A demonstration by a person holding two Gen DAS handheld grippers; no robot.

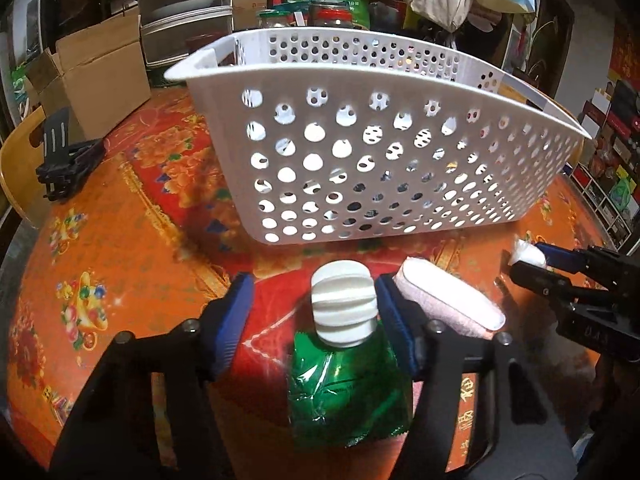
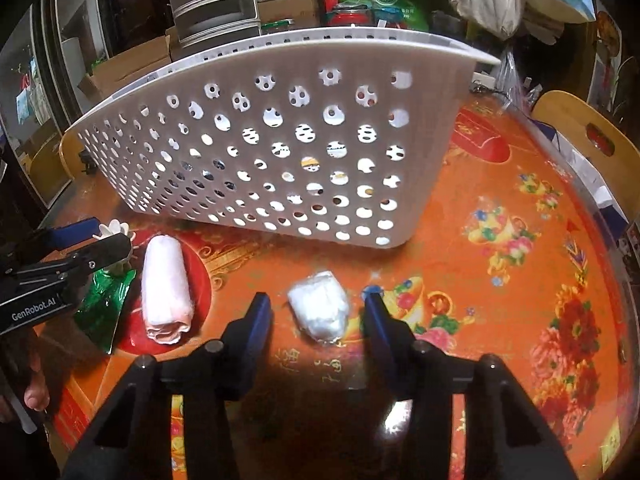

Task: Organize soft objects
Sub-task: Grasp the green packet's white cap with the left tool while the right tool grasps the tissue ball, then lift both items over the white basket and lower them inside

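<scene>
A white perforated basket [image 1: 360, 152] stands on the orange tablecloth; it also shows in the right wrist view [image 2: 280, 152]. My left gripper [image 1: 312, 312] is open around the white cap of a green refill pouch [image 1: 344, 384] that lies on the table. A rolled pink-white cloth [image 1: 448, 304] lies just right of it, also in the right wrist view [image 2: 166, 292]. My right gripper [image 2: 316, 312] is open around a small white plastic-wrapped packet [image 2: 320, 308] lying on the table. The pouch [image 2: 104, 304] sits under the left gripper there.
Cardboard boxes [image 1: 96, 76], stacked containers, jars and bags crowd the table's far side behind the basket. A black stand [image 1: 64, 156] lies at the left edge. A wooden chair back [image 2: 588, 136] stands at the right.
</scene>
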